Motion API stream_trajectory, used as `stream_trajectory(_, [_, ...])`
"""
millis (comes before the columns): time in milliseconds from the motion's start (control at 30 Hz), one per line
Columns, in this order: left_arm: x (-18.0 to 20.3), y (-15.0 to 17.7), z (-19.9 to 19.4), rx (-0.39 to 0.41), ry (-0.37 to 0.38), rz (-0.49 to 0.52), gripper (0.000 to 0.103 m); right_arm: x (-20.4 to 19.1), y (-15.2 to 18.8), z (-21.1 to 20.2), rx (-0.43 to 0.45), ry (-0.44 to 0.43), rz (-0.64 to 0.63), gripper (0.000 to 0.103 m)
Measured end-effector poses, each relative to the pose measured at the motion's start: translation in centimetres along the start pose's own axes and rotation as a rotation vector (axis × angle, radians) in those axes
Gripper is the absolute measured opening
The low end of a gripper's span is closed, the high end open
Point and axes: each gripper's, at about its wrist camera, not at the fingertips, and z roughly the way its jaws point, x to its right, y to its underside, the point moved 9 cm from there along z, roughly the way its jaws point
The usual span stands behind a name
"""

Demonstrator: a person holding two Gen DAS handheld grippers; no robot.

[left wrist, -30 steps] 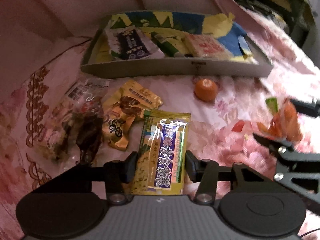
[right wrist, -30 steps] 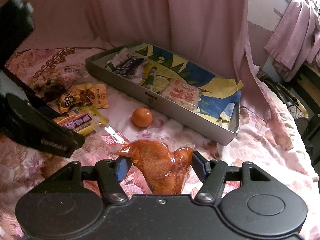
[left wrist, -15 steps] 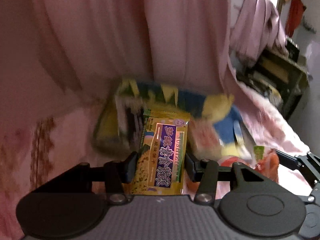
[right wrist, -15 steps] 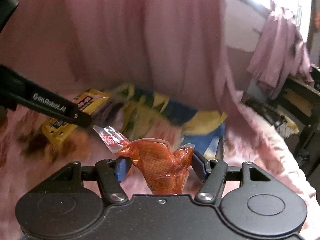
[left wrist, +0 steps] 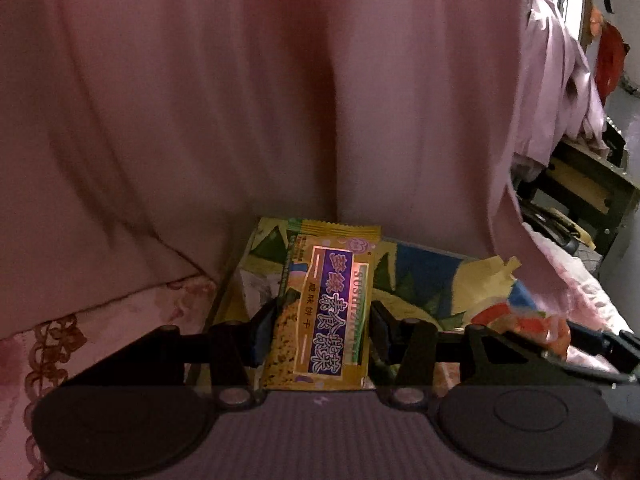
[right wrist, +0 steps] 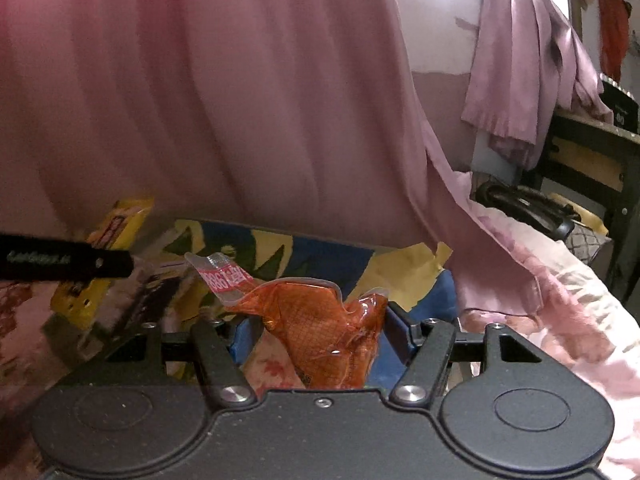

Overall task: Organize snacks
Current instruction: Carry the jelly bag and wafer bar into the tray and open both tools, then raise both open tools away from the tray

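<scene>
My left gripper (left wrist: pixel 322 330) is shut on a yellow and purple biscuit packet (left wrist: pixel 326 308) and holds it upright in the air over the shallow snack box (left wrist: pixel 432 276) lined with blue and yellow paper. My right gripper (right wrist: pixel 320 334) is shut on an orange vacuum-sealed snack pouch (right wrist: pixel 324 332) and holds it over the same box (right wrist: pixel 280 252). The right gripper and its pouch show at the right of the left wrist view (left wrist: pixel 532 328). The left gripper's finger (right wrist: pixel 68 262) and the biscuit packet (right wrist: pixel 104 256) show at the left of the right wrist view.
A pink curtain (left wrist: pixel 280 100) hangs close behind the box. The pink floral bedspread (right wrist: pixel 560 320) spreads to the right. A dark wooden table (left wrist: pixel 588 192) with hanging clothes stands at the far right. Other packets lie in the box, mostly hidden.
Both grippers have lifted their snacks off the bedspread and moved forward over the box. The views have tilted up toward the curtain; the orange and loose packets have dropped out of sight.
</scene>
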Motion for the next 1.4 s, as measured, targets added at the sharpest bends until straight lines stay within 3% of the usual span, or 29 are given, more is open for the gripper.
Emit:
stream_trajectory(167, [-0.8,0.4,1.6,-0.031,0.004,-0.028,0.053,0.2,0.4,3.0,-0.065,-0.018,0.062,0.068])
stream_trajectory(500, [0.4,2.4,3.1,-0.102,-0.009,0.039,0.054,-0.2,0.6,4.3,-0.099,-0.031,0.086,0.074])
stream_trajectory(733, [0.4,2.8,3.1,-0.15,0.037,-0.045,0.055,0.0,0.4,4.0,-0.094,-0.045,0.105,0.087])
stream_trajectory(800, [0.4,2.7,3.0,-0.149,0.043,-0.064,0.064,0.1,0.3,3.8,-0.092,-0.046,0.116,0.089])
stream_trajectory(1067, [0.5,1.4,1.2,-0.102,0.038,-0.088,0.083,1.5,-0.8,1.4,-0.062,-0.051,0.188,0.096])
stream_trajectory(1400, [0.5,-2.1,-6.0,0.084,-0.038,-0.072,0.102,3.6,-2.9,-5.9,0.085,-0.071,0.212,0.102])
